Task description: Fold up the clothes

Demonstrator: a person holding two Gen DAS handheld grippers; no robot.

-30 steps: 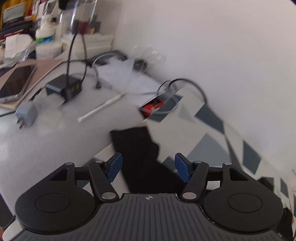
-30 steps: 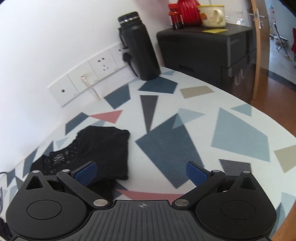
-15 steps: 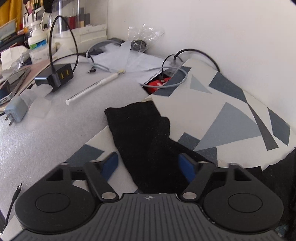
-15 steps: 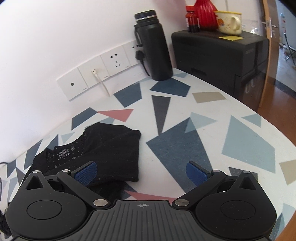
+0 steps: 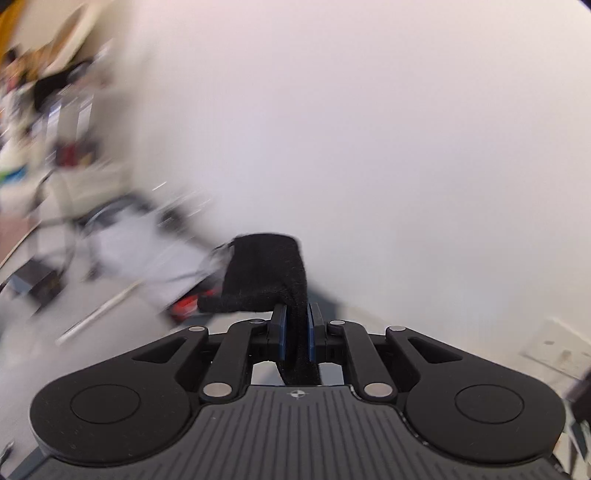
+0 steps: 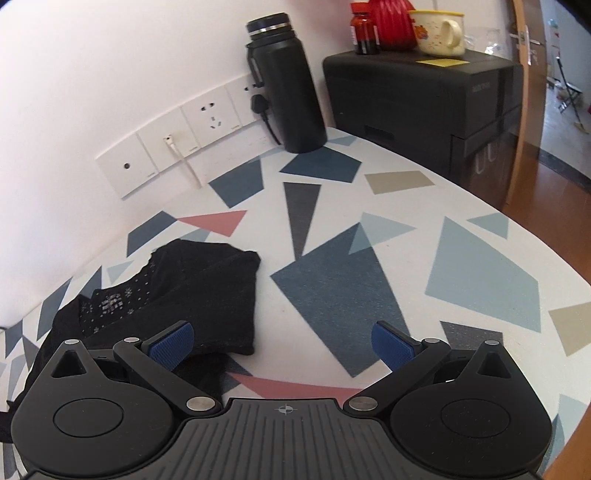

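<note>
Left gripper (image 5: 295, 325): its blue pads are pressed together on a strip of the black garment (image 5: 266, 269), which rises between them and flops over to the left in front of a white wall (image 5: 369, 129); the background at left is motion-blurred. Right gripper (image 6: 282, 343): its jaws stand wide apart, with nothing between them, above a patterned tabletop (image 6: 369, 236) of blue, grey, tan and pink triangles. In this view the black garment (image 6: 192, 288), speckled with pale dots, lies bunched on the near left of the tabletop, partly beneath the left finger. At the far wall stand a black insulated bottle (image 6: 288, 85) beside the wall sockets (image 6: 184, 136), and to its right a black printer (image 6: 424, 96) carrying a cream mug (image 6: 439, 31).
</note>
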